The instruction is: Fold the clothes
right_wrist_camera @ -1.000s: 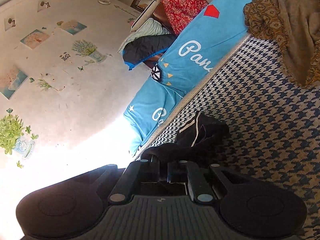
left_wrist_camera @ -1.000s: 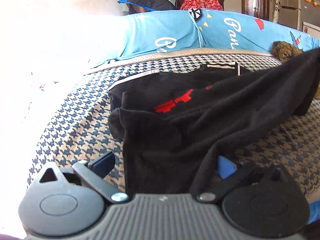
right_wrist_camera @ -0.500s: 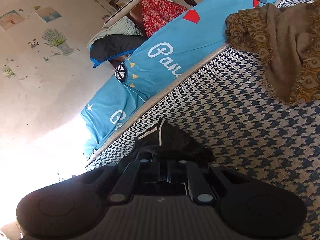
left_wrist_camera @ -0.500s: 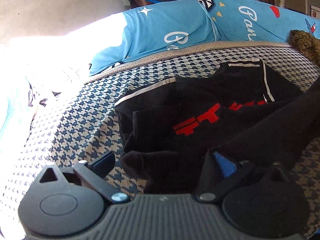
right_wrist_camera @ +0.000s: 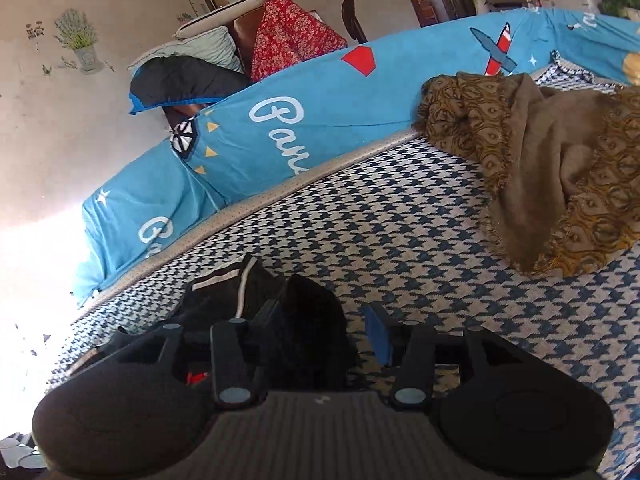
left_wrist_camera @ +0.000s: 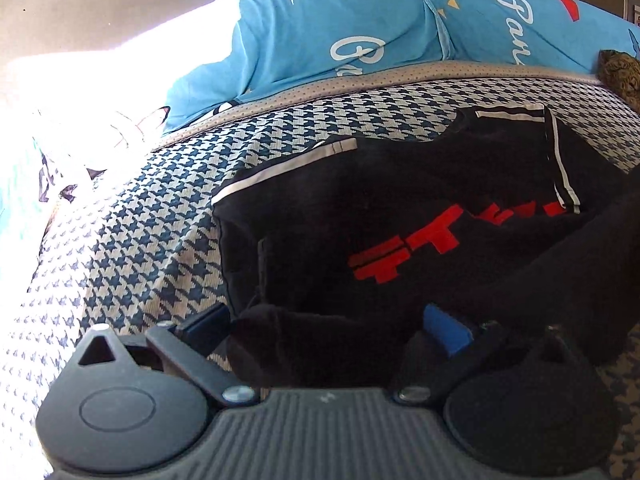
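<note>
White script on the blue cover (left_wrist_camera: 360, 28) along the top of both views reads "Par" or "Pan", cut off by the mattress edge; the black garment (left_wrist_camera: 400, 208) carries a red blocky print (left_wrist_camera: 404, 246) that I cannot read as letters. The garment lies on the houndstooth bed (left_wrist_camera: 140, 240), filling the centre and right of the left view, with white-striped hems at its upper edge. The left tool (left_wrist_camera: 328, 328) sits at the bottom of its frame, fingers wide apart, a fold of black cloth bunched between them and draped over the blue pad (left_wrist_camera: 446, 330) on the right, not pinched. The right tool (right_wrist_camera: 320, 324) points across the bed toward the cover, its fingers now apart, with a dark fold lying loose against the left finger; half a second ago those fingers were together on the cloth. Since a second ago the raised span of fabric that crossed the right of the left view has come down, so more of the red print shows. A brown patterned cloth (right_wrist_camera: 560, 168) lies heaped at the right of the right view, well apart from the garment.
</note>
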The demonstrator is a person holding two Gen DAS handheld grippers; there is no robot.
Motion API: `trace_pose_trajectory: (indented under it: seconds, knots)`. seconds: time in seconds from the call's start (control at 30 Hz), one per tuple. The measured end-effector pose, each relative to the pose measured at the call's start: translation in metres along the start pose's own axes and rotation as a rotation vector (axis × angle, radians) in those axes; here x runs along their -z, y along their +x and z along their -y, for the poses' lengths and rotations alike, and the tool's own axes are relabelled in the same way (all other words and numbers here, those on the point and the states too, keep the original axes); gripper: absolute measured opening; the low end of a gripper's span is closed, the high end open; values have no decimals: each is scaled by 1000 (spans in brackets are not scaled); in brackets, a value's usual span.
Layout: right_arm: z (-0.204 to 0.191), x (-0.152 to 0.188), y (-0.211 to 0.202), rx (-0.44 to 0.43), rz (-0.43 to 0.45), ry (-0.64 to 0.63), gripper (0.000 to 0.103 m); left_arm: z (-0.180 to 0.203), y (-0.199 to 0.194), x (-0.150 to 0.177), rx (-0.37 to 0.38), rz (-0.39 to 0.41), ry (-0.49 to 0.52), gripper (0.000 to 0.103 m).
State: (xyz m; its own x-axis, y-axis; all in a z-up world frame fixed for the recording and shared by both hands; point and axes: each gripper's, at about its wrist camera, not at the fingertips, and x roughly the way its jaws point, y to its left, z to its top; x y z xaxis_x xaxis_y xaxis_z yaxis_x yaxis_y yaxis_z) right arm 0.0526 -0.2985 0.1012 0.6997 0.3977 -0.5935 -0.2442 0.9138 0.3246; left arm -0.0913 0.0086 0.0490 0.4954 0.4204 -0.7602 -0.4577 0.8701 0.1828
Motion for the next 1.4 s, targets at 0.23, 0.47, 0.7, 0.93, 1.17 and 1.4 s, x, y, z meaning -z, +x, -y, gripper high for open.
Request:
trace_pose_trajectory:
  seconds: [0.23,0.47,0.7,0.93,1.17,1.4]
  knots:
    - [-29,18,-8,-108,-26,-249,46,-1,13,-4,11,-22,8,103]
    - [-64,52,-9,-264,-110,-511,46,-4,16,-3,29,-22,1,103]
    - [-95,100,-9,-356,-190,-754,46,-7,19,-6,57,-36,-6,103]
    - [-115,130,-13,-356,-152,-982,46,-9,24,-10,77,-48,-23,103]
    - [-125,151,-5,-307,-123,-1137,46,-10,28,-12,92,-62,-45,103]
    - [-131,158,3,-249,-69,-1213,46,-11,27,-12,95,-67,-51,103]
